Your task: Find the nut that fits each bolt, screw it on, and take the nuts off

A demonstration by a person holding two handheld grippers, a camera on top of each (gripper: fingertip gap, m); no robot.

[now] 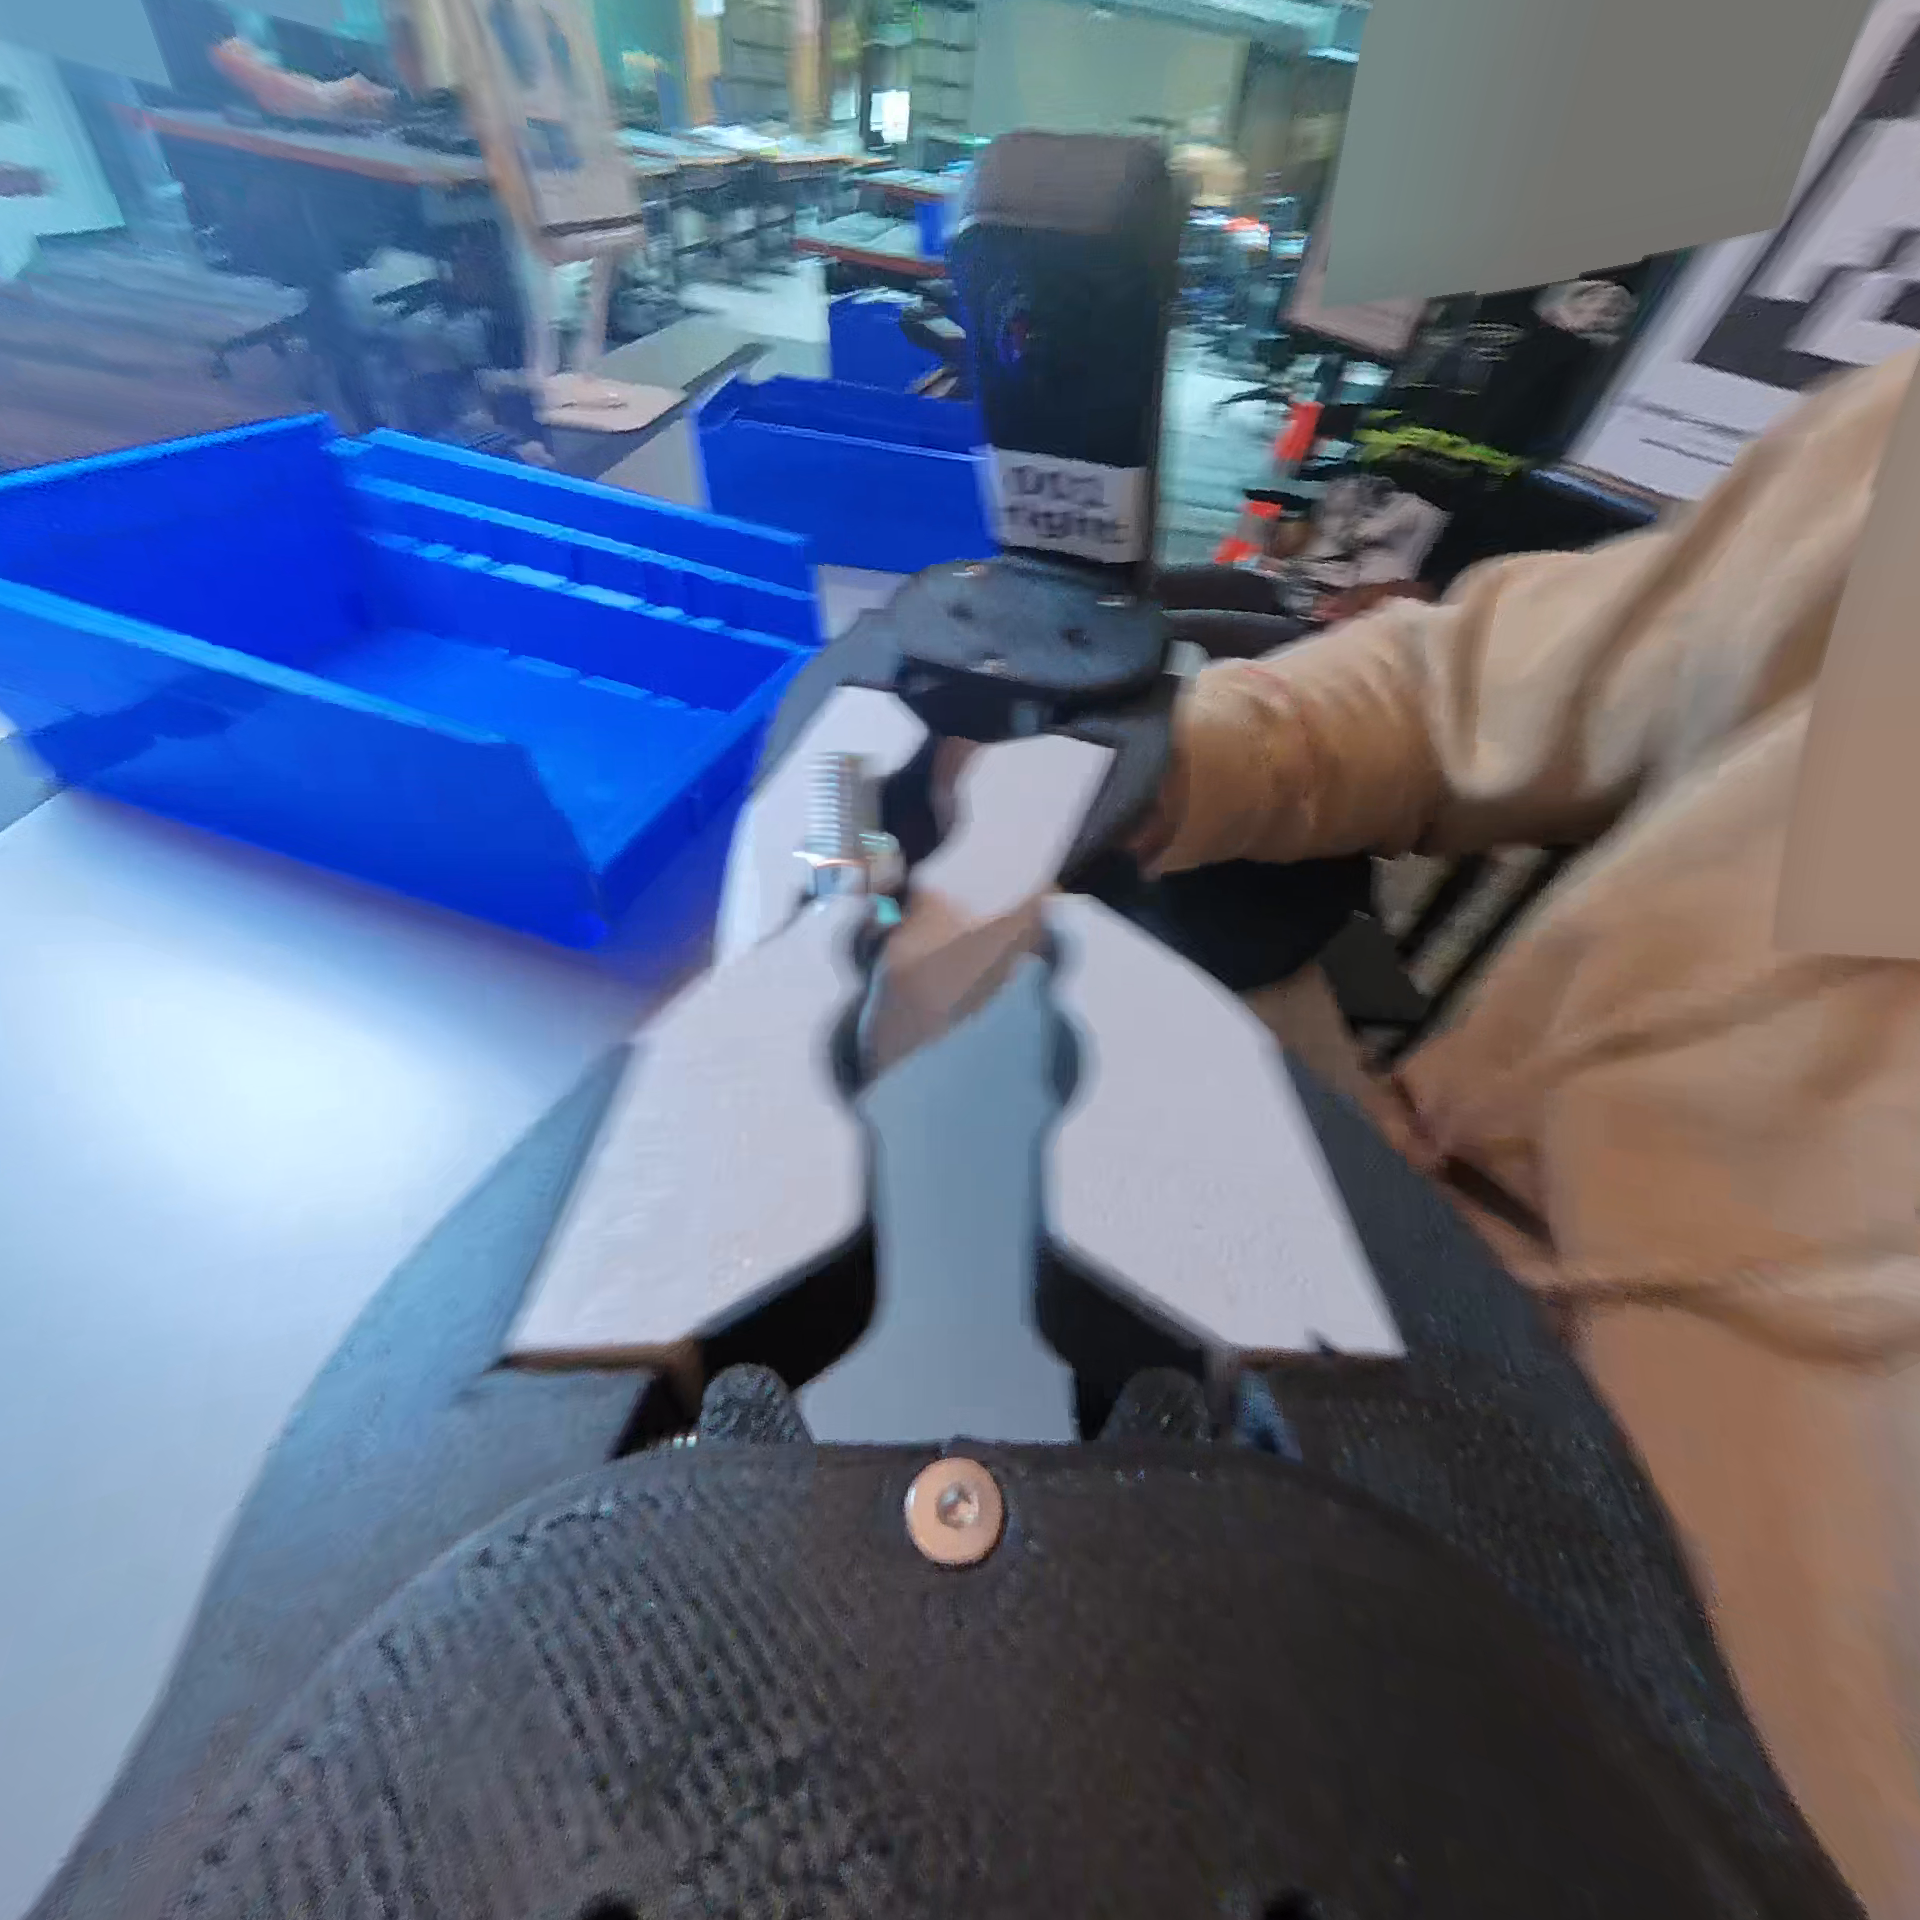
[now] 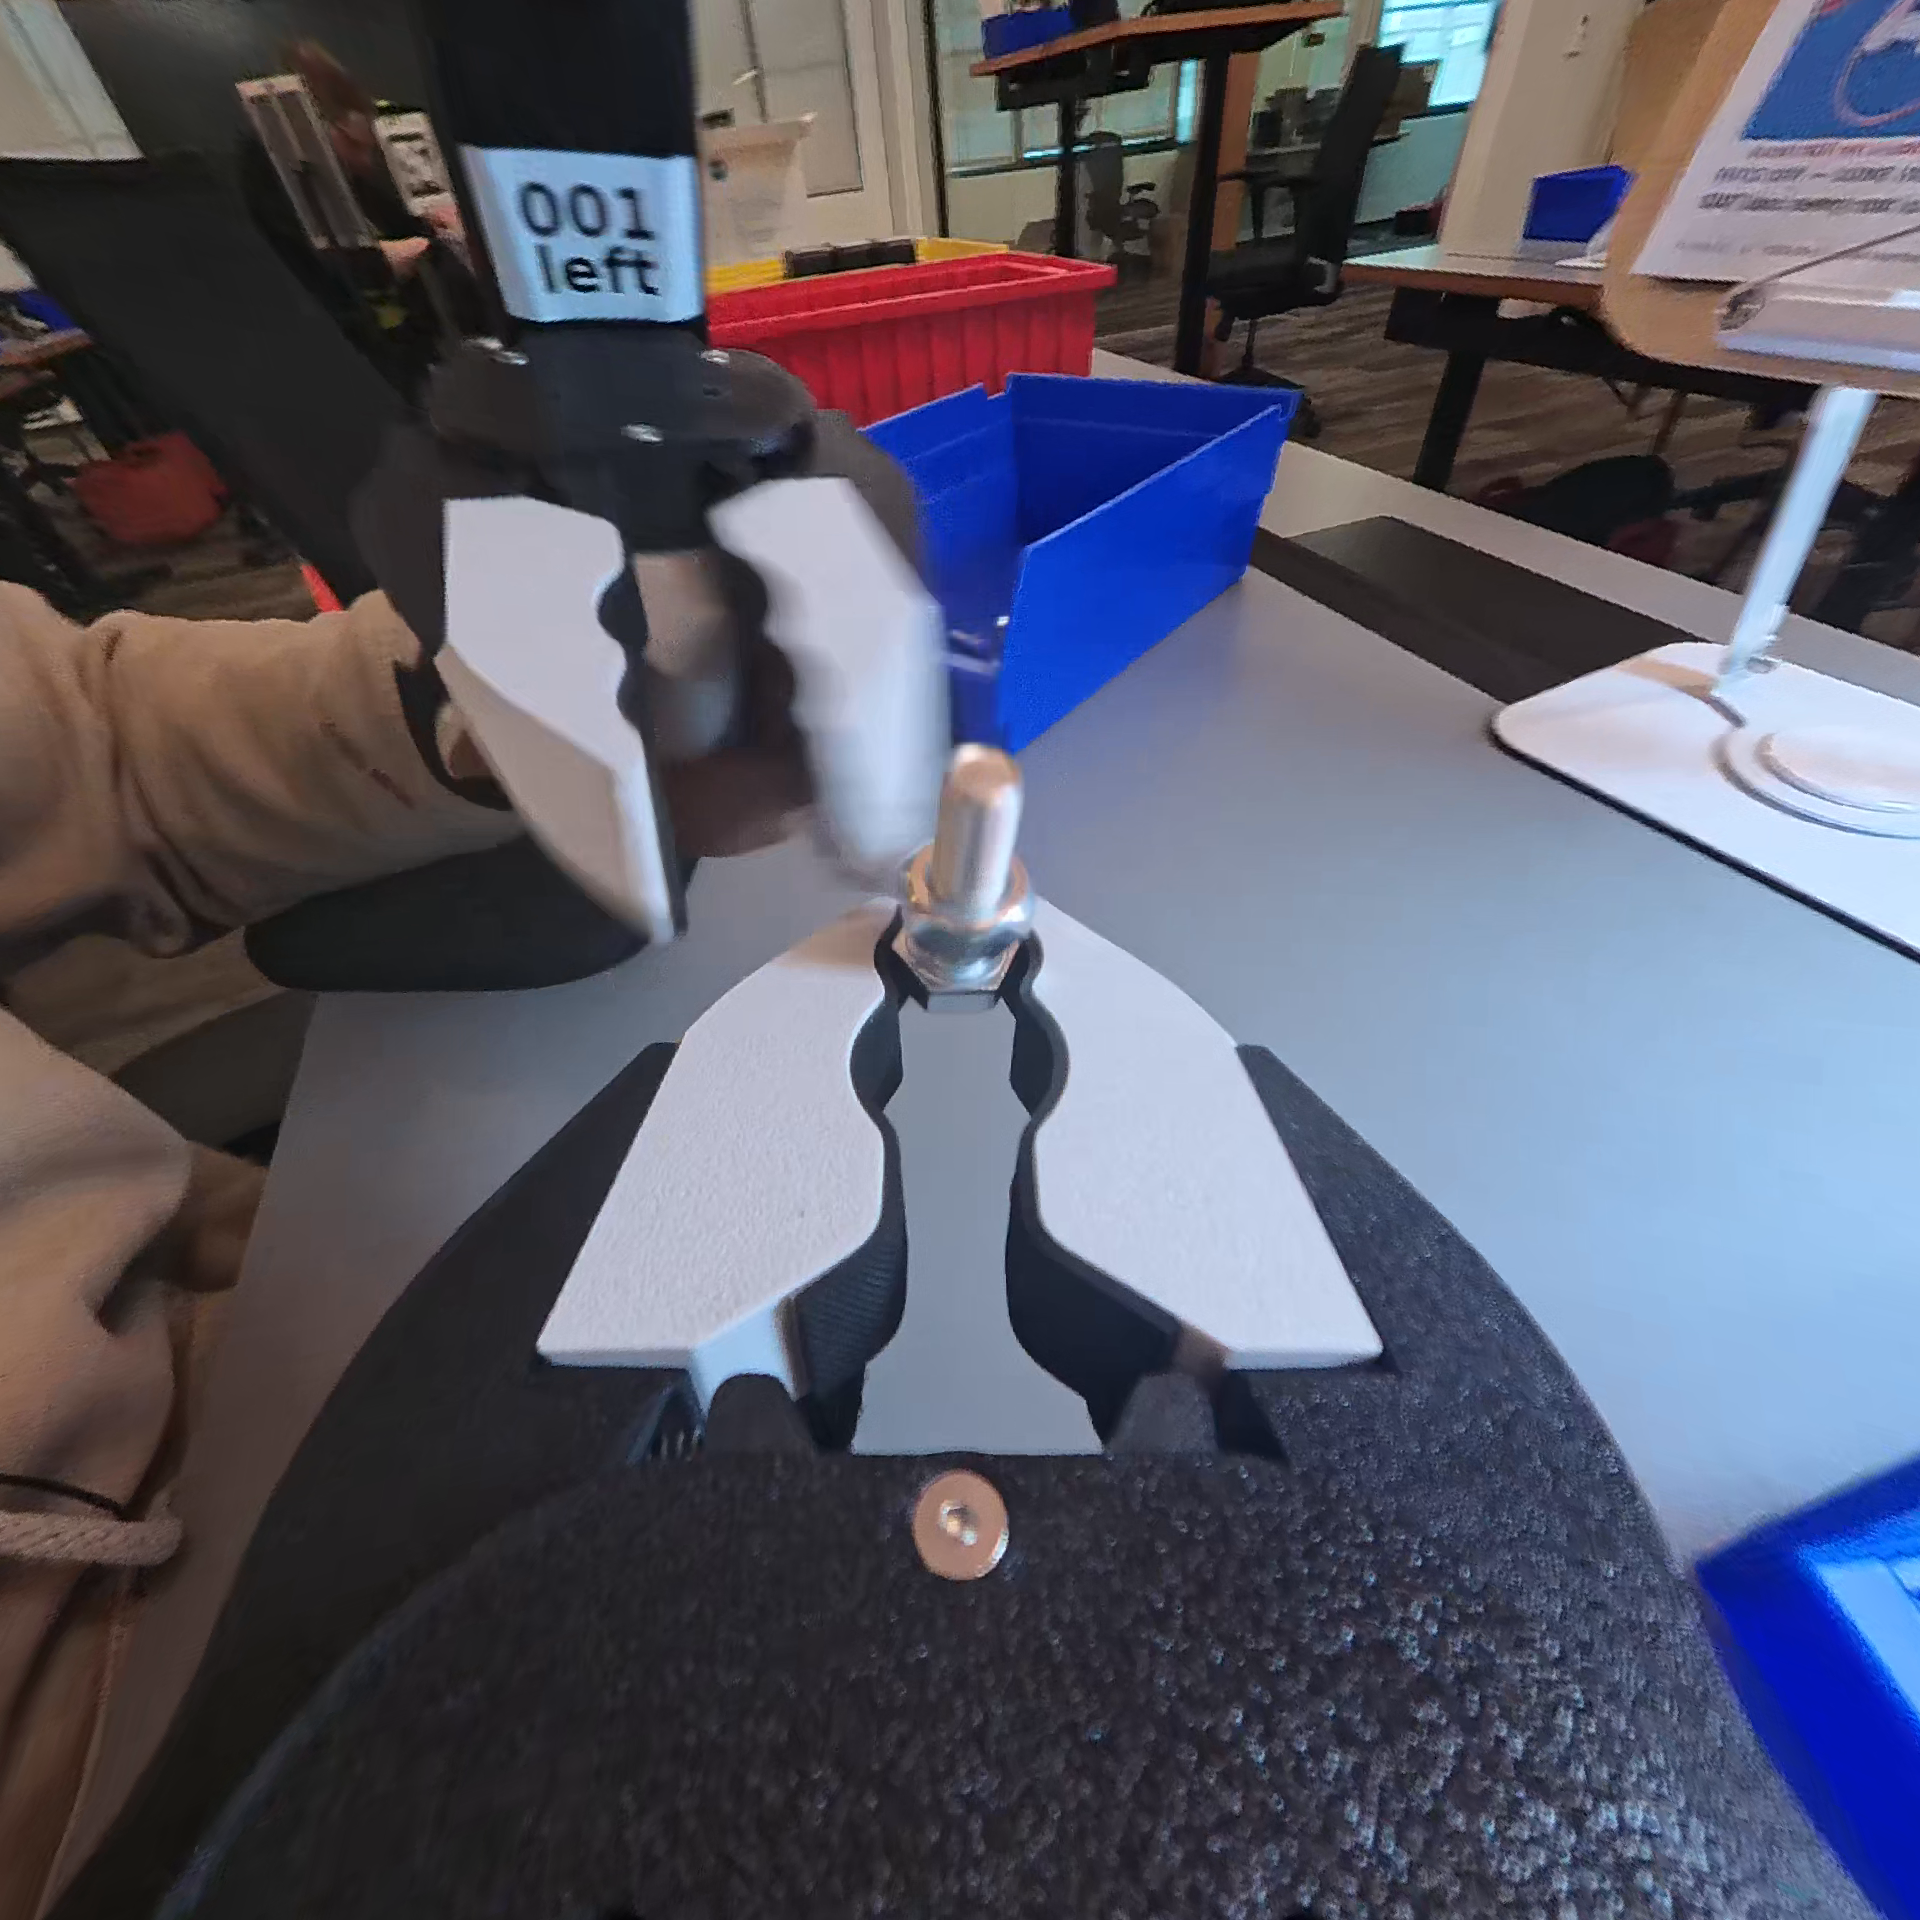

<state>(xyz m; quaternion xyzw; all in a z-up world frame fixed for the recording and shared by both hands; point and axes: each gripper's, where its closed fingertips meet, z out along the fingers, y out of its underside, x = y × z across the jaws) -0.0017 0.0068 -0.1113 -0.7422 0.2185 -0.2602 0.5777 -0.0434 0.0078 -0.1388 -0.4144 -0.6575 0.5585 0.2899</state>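
1. The grey table (image 2: 1351,935) carries open blue bins (image 2: 1132,520), one just beyond the work and another (image 1: 343,675) off to the left gripper's side; I judge they stand near so that loose parts stay within reach.
2. The right gripper (image 2: 961,987) is clenched on the hex head of the bolt (image 2: 971,831), held up clear of the table, likely so that the shank stays free all round.
3. The left gripper (image 2: 727,727) hangs just beside the shank with its jaws apart and grasping nothing; in its own view (image 1: 956,935) the fingers are also spread, seemingly between turns.
4. The bolt's long axis runs upright, head down in the right jaws and rounded tip up, leaning slightly away from the right wrist camera.
5. The nut (image 2: 966,914) sits low on the thread, close above the head, so it looks fully run on.
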